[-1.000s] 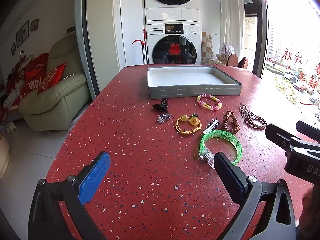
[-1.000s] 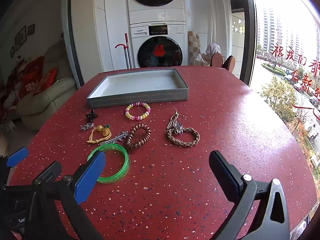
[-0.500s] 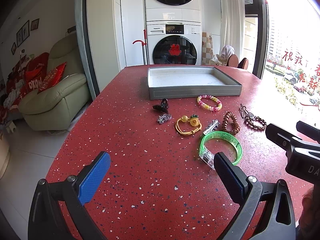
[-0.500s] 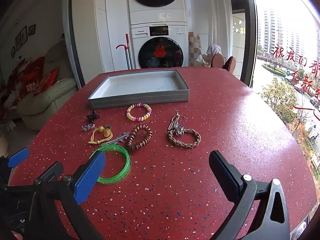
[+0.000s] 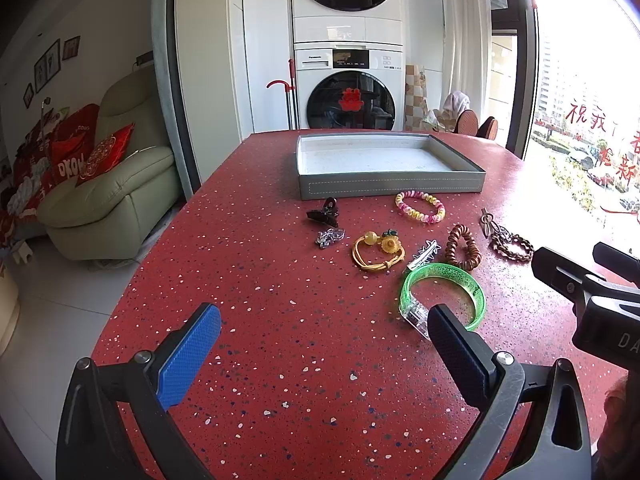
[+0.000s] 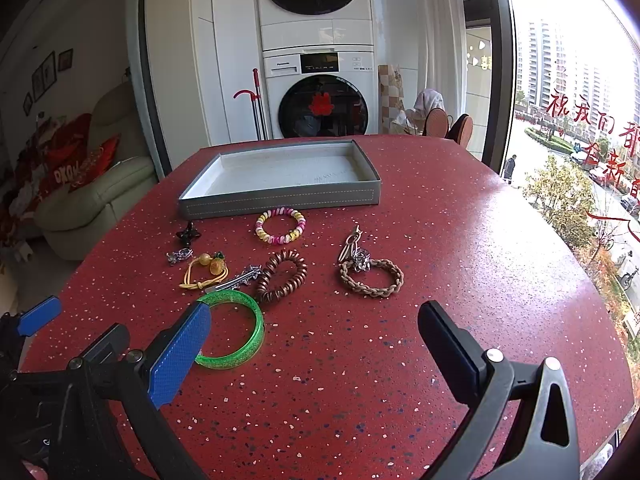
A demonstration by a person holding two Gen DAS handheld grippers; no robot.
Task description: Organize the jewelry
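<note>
A grey tray (image 5: 390,186) (image 6: 280,201) stands empty at the far side of the red table. In front of it lie several pieces: a pink-yellow bead bracelet (image 5: 420,207) (image 6: 281,226), a black claw clip (image 5: 324,213), a silver clip (image 5: 330,237), a yellow hair tie (image 5: 378,250) (image 6: 205,270), a brown coil tie (image 5: 463,247) (image 6: 282,276), a braided bracelet with keys (image 5: 512,242) (image 6: 371,276), and a green bangle (image 5: 442,294) (image 6: 234,328). My left gripper (image 5: 324,344) is open and empty, near the bangle. My right gripper (image 6: 316,340) is open and empty.
The table's left edge drops to a tiled floor with a green sofa (image 5: 108,188). Stacked washing machines (image 5: 348,80) stand behind the table. A window runs along the right side. The right gripper's body (image 5: 592,292) shows at the left view's right edge.
Both grippers have drifted slightly back and up. The jewelry has not moved.
</note>
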